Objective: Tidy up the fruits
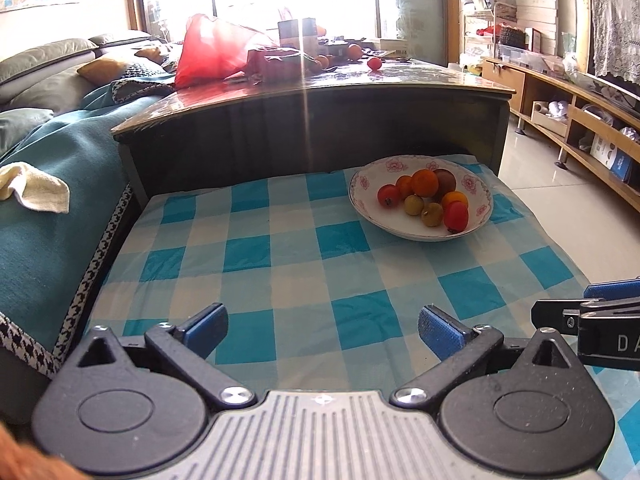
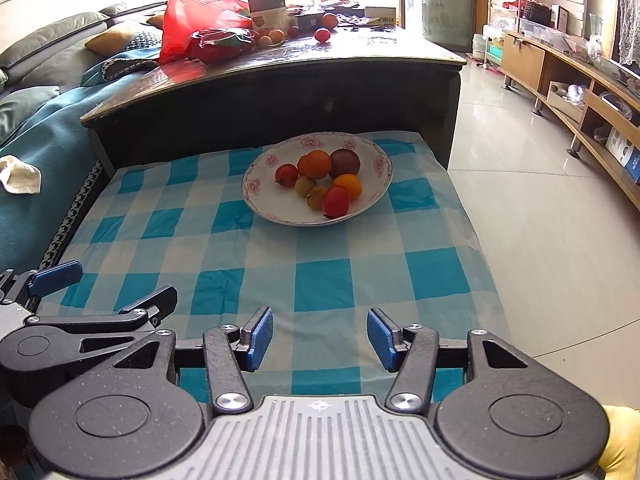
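Note:
A white bowl with pink flowers [image 1: 472, 224] [image 2: 260, 204] stands on the far right part of a blue-and-white checked cloth [image 1: 280, 264] [image 2: 320, 280]. Several small fruits lie in it: oranges [image 1: 425, 182] [image 2: 318, 163], red tomatoes [image 1: 457, 216] [image 2: 336, 201], yellow-green ones and a dark brown one [image 2: 345, 162]. My left gripper [image 1: 322, 330] stands wide open over the near cloth, nothing between its blue pads. My right gripper [image 2: 320, 338] is open too, its jaws narrower and empty. Both are well short of the bowl. Each gripper shows at the edge of the other's view.
Behind the cloth rises a dark table [image 1: 320, 92] [image 2: 280, 68] with a red bag [image 1: 216, 48], boxes and loose fruits [image 2: 322, 35]. A teal-covered sofa [image 1: 48, 200] with a pale towel [image 1: 36, 188] lies left. Tiled floor [image 2: 540, 200] and a wooden shelf unit [image 1: 580, 120] are right.

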Tool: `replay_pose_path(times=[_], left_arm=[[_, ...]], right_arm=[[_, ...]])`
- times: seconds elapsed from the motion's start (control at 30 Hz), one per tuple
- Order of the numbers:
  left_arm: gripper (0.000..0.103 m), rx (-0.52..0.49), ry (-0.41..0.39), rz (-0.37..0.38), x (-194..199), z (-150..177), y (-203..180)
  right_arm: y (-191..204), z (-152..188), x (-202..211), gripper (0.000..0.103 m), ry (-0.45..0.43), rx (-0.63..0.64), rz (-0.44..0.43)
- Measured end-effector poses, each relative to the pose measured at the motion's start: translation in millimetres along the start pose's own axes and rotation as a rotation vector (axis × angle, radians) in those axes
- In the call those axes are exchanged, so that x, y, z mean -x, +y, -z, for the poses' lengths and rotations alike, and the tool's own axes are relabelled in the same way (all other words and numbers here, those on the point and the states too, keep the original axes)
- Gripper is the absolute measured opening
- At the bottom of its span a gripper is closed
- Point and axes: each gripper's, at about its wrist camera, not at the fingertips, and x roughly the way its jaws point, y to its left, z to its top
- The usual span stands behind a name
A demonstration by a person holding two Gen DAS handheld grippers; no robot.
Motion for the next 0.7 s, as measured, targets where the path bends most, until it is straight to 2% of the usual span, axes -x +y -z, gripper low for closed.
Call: replay_pose_path(times=[0.7], left_arm=[[0.103, 0.006, 0.024, -0.029, 30, 31, 8]], right_arm=[[9, 26, 23, 0.05, -0.009, 0.012, -0.007]])
